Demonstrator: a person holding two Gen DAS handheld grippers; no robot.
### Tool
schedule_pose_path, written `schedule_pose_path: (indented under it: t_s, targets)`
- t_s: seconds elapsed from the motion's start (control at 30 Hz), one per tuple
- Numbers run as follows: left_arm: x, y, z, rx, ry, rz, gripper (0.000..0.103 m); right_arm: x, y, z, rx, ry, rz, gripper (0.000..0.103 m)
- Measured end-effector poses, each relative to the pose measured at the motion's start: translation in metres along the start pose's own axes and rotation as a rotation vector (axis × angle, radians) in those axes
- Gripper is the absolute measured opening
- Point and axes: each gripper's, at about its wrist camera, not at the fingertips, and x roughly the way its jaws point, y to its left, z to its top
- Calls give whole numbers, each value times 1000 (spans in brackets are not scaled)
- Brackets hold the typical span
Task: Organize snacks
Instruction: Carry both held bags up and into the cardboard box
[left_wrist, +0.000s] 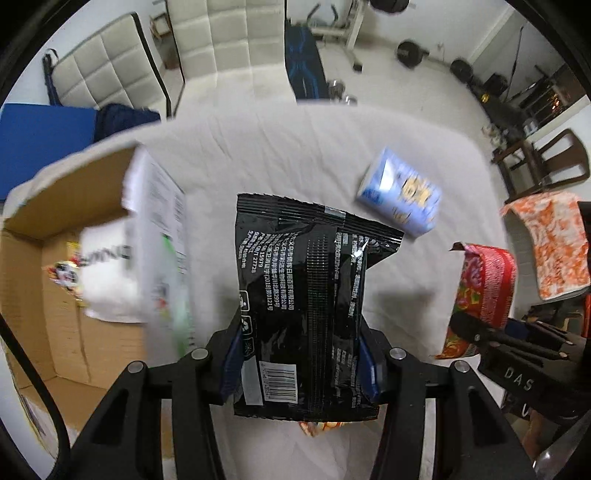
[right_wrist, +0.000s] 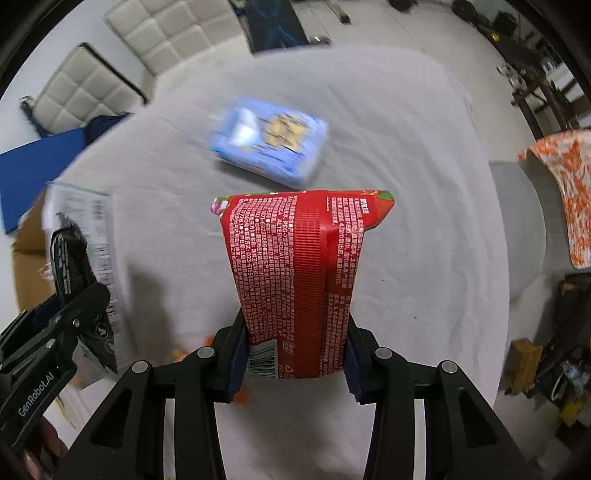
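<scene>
My left gripper (left_wrist: 300, 363) is shut on a black snack packet (left_wrist: 306, 302), held above the white-covered table (left_wrist: 258, 155). The right gripper (right_wrist: 295, 354) is shut on a red snack packet (right_wrist: 295, 273), also lifted off the cloth. Each gripper shows in the other's view: the red packet (left_wrist: 480, 295) hangs at the right of the left wrist view, the black packet (right_wrist: 70, 258) at the left of the right wrist view. A blue snack pack (left_wrist: 400, 194) (right_wrist: 271, 142) lies on the cloth beyond both. A bit of an orange wrapper (left_wrist: 321, 428) peeks out under the black packet.
An open cardboard box (left_wrist: 55, 288) stands at the table's left with a white flap (left_wrist: 162, 229) and snacks inside. White padded chairs (left_wrist: 110, 77) stand behind the table. An orange-patterned cloth (left_wrist: 550, 240) hangs over a chair at the right. Gym weights (left_wrist: 410, 53) lie on the far floor.
</scene>
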Motion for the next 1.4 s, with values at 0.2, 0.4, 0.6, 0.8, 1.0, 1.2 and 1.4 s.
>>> schedule_pose_path:
  t_s: [0.2,0.4,0.6,0.8,1.0,1.2,1.4]
  targets:
    - [-78,36,0,0,-111,-24,48,-56,65,-27,-59,-79,45,46]
    - [-118,101,-6,-15,-199,31,48,-79,144,-57,-137,-110,79,46]
    - [-145,165,-15,-94,-247,46,48,-88,217,-74,-209,-106,101,46]
    - [-161,213,-24,-153,-276,54,48,-92,267,-89,-277,-99,117,46]
    - [-168,247,-28,-182,-267,47,48,-73,297,-87,-294,-82,115,46]
    - [-139,283,-20,-199,-188,30,48,-26,312,-73,-270,-11,96,46]
    - [-89,319,-7,-227,-70,20,48,27,317,-64,-249,80,85,46]
